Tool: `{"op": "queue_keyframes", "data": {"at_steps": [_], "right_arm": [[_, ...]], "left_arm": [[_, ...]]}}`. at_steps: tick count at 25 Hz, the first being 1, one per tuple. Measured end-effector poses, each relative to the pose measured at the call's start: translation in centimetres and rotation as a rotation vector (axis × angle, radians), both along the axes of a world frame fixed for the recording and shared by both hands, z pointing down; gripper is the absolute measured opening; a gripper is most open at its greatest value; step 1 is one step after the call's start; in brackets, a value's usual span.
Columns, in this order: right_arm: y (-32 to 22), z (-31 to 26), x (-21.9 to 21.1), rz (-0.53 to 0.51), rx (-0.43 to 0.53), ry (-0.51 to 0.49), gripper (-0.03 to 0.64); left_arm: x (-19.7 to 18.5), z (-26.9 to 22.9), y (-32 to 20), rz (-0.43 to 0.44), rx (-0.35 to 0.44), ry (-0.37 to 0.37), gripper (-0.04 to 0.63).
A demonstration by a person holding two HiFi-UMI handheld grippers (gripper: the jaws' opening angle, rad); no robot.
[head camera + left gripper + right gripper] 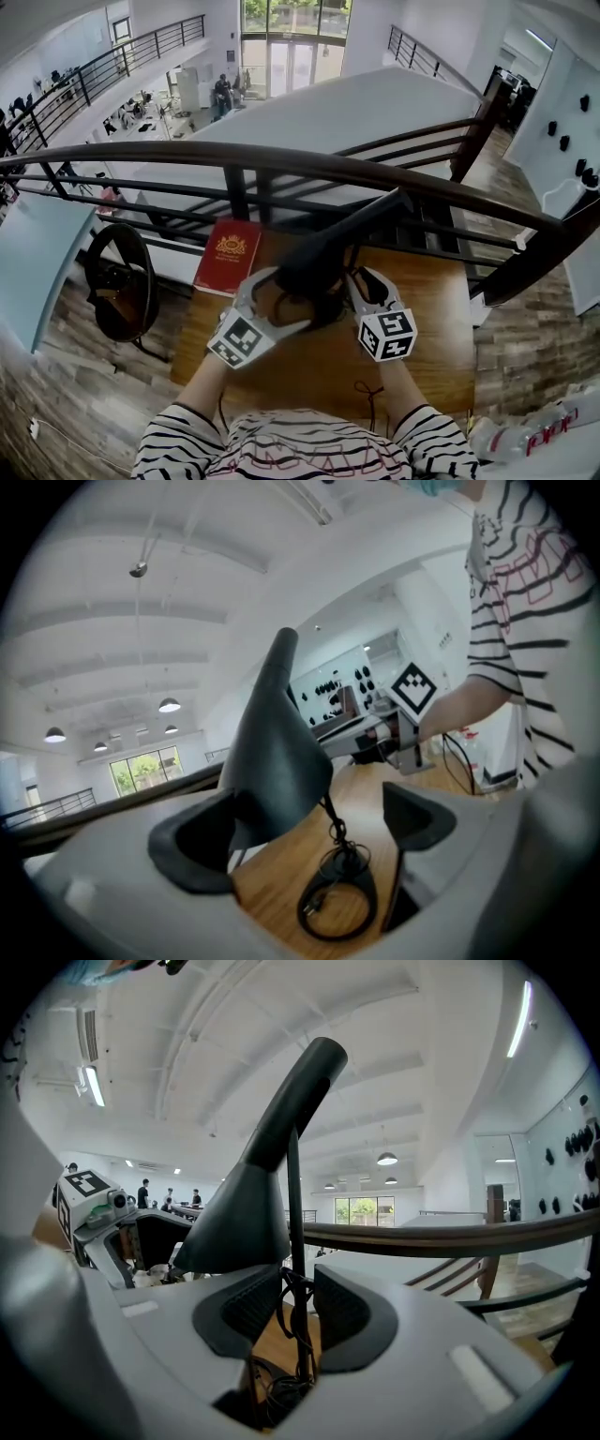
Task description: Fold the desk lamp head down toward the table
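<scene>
Lamp check: the desk lamp (328, 248) stands on the wooden table (427, 328).
I find my right gripper (286, 1312) pinching its stem (295, 1204); my left gripper (309, 832) is spread, the head (277, 752) beside one jaw.

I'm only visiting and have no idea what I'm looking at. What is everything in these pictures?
Black desk lamp with a cone-shaped head: one, black, middle of the table.
Wooden table: one, light brown, under the lamp.
Red hardcover book: one, red with a gold emblem, table's far left corner.
Dark wooden railing: one, dark brown, just beyond the table.
Black round object: one, black, on the floor left of the table.
Clear plastic bottles: at least two, red labels, lower right corner of the head view.
Left gripper: one, white, jaws apart, lamp head beside one jaw.
Right gripper: one, white, jaws closed on the lamp's thin stem.
Striped sleeves: two, black and white, bottom edge.
</scene>
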State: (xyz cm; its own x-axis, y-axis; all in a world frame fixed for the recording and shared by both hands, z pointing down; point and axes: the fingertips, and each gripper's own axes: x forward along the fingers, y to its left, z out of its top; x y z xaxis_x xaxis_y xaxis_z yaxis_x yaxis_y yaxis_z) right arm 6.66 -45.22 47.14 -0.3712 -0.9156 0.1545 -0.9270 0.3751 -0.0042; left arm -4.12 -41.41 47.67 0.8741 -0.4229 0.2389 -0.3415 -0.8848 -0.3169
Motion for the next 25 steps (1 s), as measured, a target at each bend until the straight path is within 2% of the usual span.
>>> {"op": "queue_keyframes", "data": {"at_steps": [10, 17, 21, 25], "right_arm": [[0.5, -0.6, 1.1, 0.015, 0.010, -0.015, 0.115], [1.9, -1.3, 1.4, 0.012, 0.031, -0.051, 0.115], [3.6, -1.5, 1.3, -0.005, 0.043, -0.072, 0.114], [5.2, -1.8, 0.9, -0.023, 0.050, -0.092, 0.083]], "left_arm": [[0.1, -0.2, 0.3, 0.004, -0.020, -0.018, 0.494], [-0.7, -1.5, 1.1, -0.040, -0.007, 0.036, 0.488], [-0.7, -1.7, 2.4, -0.067, -0.010, 0.064, 0.436], [-1.0, -2.1, 3.4, -0.115, -0.014, 0.096, 0.373]]}}
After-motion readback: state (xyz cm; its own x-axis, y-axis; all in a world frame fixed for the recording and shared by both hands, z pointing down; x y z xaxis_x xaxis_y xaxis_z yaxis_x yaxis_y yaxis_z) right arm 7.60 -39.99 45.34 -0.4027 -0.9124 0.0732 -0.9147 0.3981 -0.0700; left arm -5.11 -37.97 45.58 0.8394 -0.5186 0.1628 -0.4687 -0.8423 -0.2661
